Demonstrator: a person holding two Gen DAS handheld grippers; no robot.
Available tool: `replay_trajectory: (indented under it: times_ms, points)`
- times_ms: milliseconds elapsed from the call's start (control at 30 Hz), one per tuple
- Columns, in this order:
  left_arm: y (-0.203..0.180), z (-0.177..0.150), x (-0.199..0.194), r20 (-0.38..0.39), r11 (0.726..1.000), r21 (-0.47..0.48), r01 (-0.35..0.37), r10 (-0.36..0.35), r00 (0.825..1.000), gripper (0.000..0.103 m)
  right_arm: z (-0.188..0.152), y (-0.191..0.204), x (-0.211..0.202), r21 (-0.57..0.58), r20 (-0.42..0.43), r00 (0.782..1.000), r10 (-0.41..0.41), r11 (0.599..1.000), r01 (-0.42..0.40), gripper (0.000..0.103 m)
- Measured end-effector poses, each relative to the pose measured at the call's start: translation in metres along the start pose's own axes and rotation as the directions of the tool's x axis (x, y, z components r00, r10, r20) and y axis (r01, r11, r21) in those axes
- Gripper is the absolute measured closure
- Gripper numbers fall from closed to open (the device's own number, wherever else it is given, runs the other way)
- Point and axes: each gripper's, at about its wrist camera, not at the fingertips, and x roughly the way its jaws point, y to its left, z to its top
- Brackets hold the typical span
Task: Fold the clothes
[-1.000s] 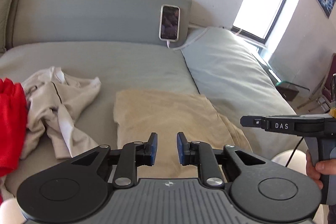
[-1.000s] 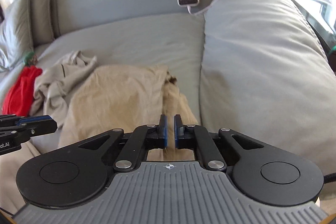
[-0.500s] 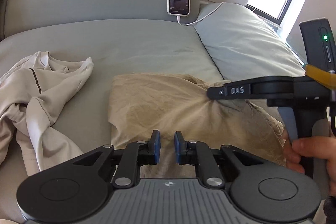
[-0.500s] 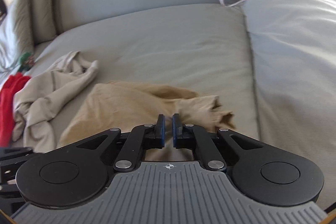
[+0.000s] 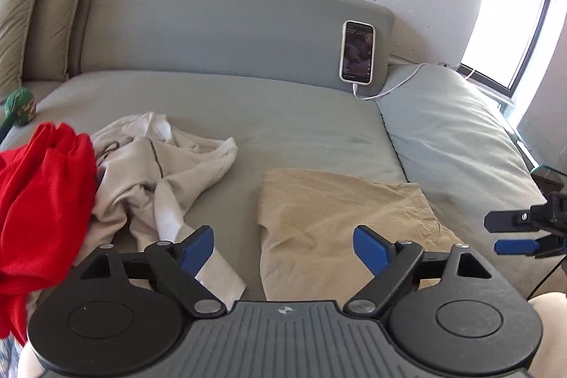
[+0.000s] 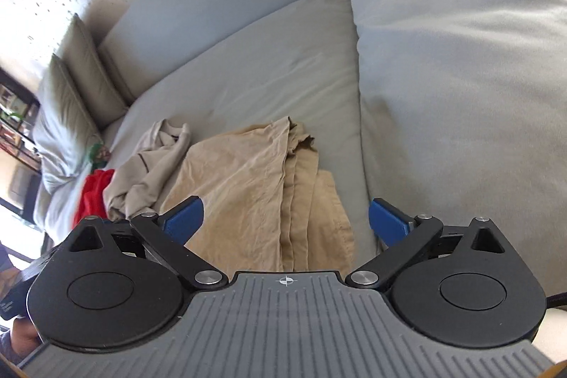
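Tan cloth point(image 5: 340, 218) folded flat, layered edges at one o'clock. Cream shirt point(image 5: 159, 165) and red garment point(image 5: 42, 201) crumpled at nine o'clock, unfolded. Left gripper point(image 5: 283, 245) and right gripper point(image 6: 285, 218) spread wide, empty.

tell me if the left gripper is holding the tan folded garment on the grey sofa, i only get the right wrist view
Observer: No. The left gripper is wide open and empty, in line with the left edge of the tan folded garment.
Operator: whats by its left finger
Observer: A sleeve of the crumpled beige shirt, lying apart from the tan garment.
Operator: and the red thing
Observer: The red cloth is heaped against the shirt's left side and fills the left edge of the left wrist view.
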Motion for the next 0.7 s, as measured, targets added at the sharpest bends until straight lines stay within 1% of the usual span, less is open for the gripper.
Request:
replay_trajectory:
  times_ms: [67, 100, 133, 233, 300, 367, 433, 467, 500, 533, 567, 600, 633, 667, 700]
  points:
    - [0.009, -0.006, 0.009, -0.071, 0.998, -0.067, 0.011, -0.016, 0.997, 0.019, -0.006, -0.006, -0.005, 0.012, -0.018, 0.999, 0.049, 0.999, -0.049, 0.005]
    - [0.011, -0.010, 0.013, -0.097, 0.996, -0.085, 0.005, -0.013, 0.995, 0.020, -0.010, -0.009, -0.007, 0.018, -0.027, 0.997, 0.074, 0.997, -0.073, 0.006]
    - [0.012, -0.016, 0.016, -0.110, 0.995, -0.100, -0.007, -0.004, 0.994, 0.020, -0.012, -0.012, -0.007, 0.029, -0.038, 0.995, 0.092, 0.995, -0.091, 0.006]
    - [0.014, -0.026, 0.027, -0.126, 0.990, -0.142, -0.006, -0.012, 0.992, 0.021, -0.019, -0.021, 0.010, 0.068, -0.066, 0.993, 0.099, 0.993, -0.095, 0.007]
    - [0.012, -0.030, 0.038, -0.143, 0.988, -0.150, 0.024, -0.046, 0.989, 0.021, -0.024, -0.024, 0.022, 0.071, -0.074, 0.992, 0.101, 0.993, -0.095, 0.009]
    - [0.012, -0.033, 0.047, -0.159, 0.986, -0.163, 0.044, -0.070, 0.985, 0.021, -0.028, -0.020, 0.030, 0.045, -0.070, 0.990, 0.119, 0.992, -0.116, 0.013]
    - [0.011, -0.033, 0.053, -0.160, 0.980, -0.176, 0.090, -0.119, 0.980, 0.021, -0.032, -0.011, 0.032, -0.018, -0.041, 0.991, 0.127, 0.992, -0.128, 0.019]
    - [0.010, -0.032, 0.057, -0.164, 0.977, -0.178, 0.116, -0.145, 0.976, 0.021, -0.033, -0.006, 0.034, -0.046, -0.035, 0.993, 0.115, 0.992, -0.117, 0.021]
    - [0.008, -0.032, 0.060, -0.168, 0.974, -0.177, 0.139, -0.170, 0.971, 0.022, -0.033, -0.002, 0.036, -0.068, -0.030, 0.994, 0.104, 0.992, -0.105, 0.025]
    - [0.003, -0.031, 0.057, -0.163, 0.979, -0.153, 0.138, -0.163, 0.973, 0.026, -0.033, 0.000, 0.039, -0.084, -0.030, 0.995, 0.093, 0.992, -0.096, 0.028]
    - [-0.002, -0.030, 0.055, -0.157, 0.982, -0.128, 0.137, -0.157, 0.975, 0.031, -0.032, 0.001, 0.043, -0.090, -0.038, 0.996, 0.085, 0.992, -0.088, 0.035]
    - [-0.007, -0.029, 0.052, -0.152, 0.985, -0.103, 0.136, -0.150, 0.977, 0.033, -0.031, 0.002, 0.044, -0.086, -0.045, 0.996, 0.083, 0.993, -0.087, 0.044]
    - [-0.011, -0.028, 0.050, -0.146, 0.988, -0.078, 0.134, -0.144, 0.979, 0.040, -0.030, 0.003, 0.044, -0.077, -0.051, 0.995, 0.084, 0.993, -0.088, 0.049]
    - [-0.016, -0.027, 0.047, -0.140, 0.990, -0.053, 0.132, -0.138, 0.980, 0.047, -0.029, 0.004, 0.042, -0.066, -0.060, 0.993, 0.097, 0.993, -0.101, 0.064]
    - [-0.021, -0.026, 0.045, -0.134, 0.991, -0.028, 0.130, -0.132, 0.982, 0.053, -0.030, 0.005, 0.039, -0.051, -0.069, 0.990, 0.122, 0.991, -0.125, 0.085]
